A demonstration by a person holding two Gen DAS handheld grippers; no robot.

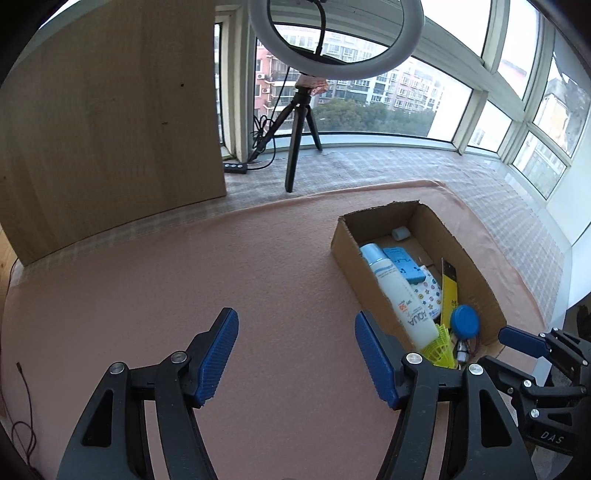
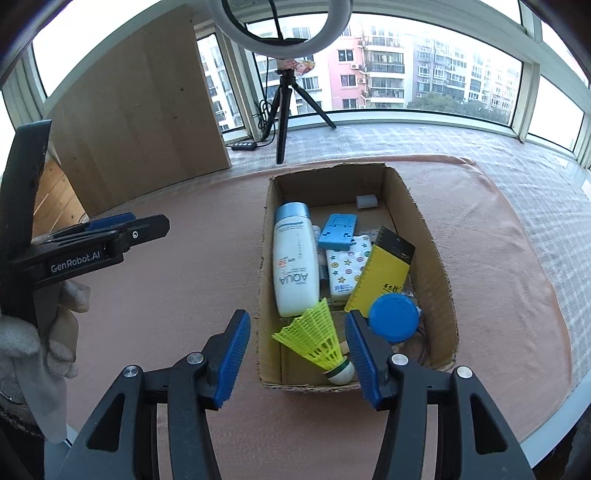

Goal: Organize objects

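Work surface: a pink felt-like mat covers most of the table in both wrist views, flat, with a rounded far corner at upper right. Beyond its far edge lies a pale checked cloth that runs to the window sill.

Room: a curved bay of white-framed windows spans the top of both frames; apartment blocks and trees show outside in daylight. A ring light on a black tripod stands on the checked cloth at top centre, its cable running to a small black controller by the sill. A pale wooden panel stands upright at upper left.

Task items: an open cardboard box sits on the mat, centre of the right wrist view, right of centre in the left. Inside lie a white sunscreen bottle, a blue phone stand, a star-printed tissue pack, a yellow ruler pack, a blue round lid, a yellow shuttlecock at the near end, and a small white block at the far end.

Left gripper: released, jaws apart over bare mat, nothing between them; seen from the side at left in the right view, carried by a white-gloved hand.

Right gripper: released, jaws apart; the shuttlecock and the box's near wall show between the fingers but no pad presses on them.
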